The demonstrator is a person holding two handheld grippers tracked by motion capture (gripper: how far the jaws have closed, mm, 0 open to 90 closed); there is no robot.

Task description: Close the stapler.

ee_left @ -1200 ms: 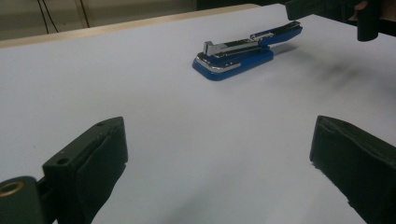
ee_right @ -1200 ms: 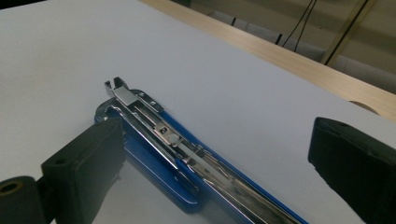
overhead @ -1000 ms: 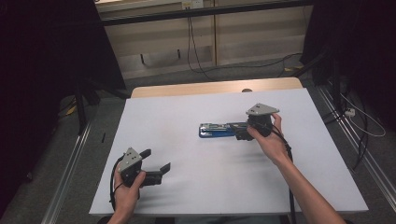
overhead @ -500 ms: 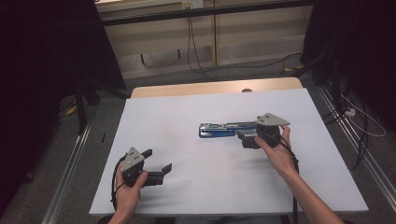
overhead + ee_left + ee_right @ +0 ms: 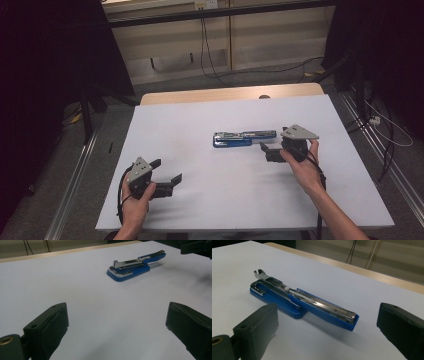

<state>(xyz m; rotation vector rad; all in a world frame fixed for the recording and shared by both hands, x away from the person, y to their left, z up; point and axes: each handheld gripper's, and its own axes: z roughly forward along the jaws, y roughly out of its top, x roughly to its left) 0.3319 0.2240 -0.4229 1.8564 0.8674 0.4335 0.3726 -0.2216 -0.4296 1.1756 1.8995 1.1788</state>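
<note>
Looking down, we see the blue stapler [image 5: 243, 138] lying swung open mid-surface [image 5: 200, 120]; right gripper [image 5: 268, 149] just beside its right end, jaws wide; left gripper [image 5: 167, 176] near-left, well apart, jaws wide.

We see one obstacle on the tabletop [image 5: 200, 120]: the blue stapler [image 5: 244, 138], lying opened out flat near the middle, its long axis running left to right. All around it the white surface is bare, so a tool could come at it from the far side, the near side or from above. Our right tool [image 5: 266, 150] sits just beside the stapler's right end, jaws spread, with only a narrow strip of bare surface between them. Our left tool [image 5: 166, 171] rests well apart, at the near left, jaws wide, and the path from it toward the stapler crosses nothing but bare white tabletop.
</note>
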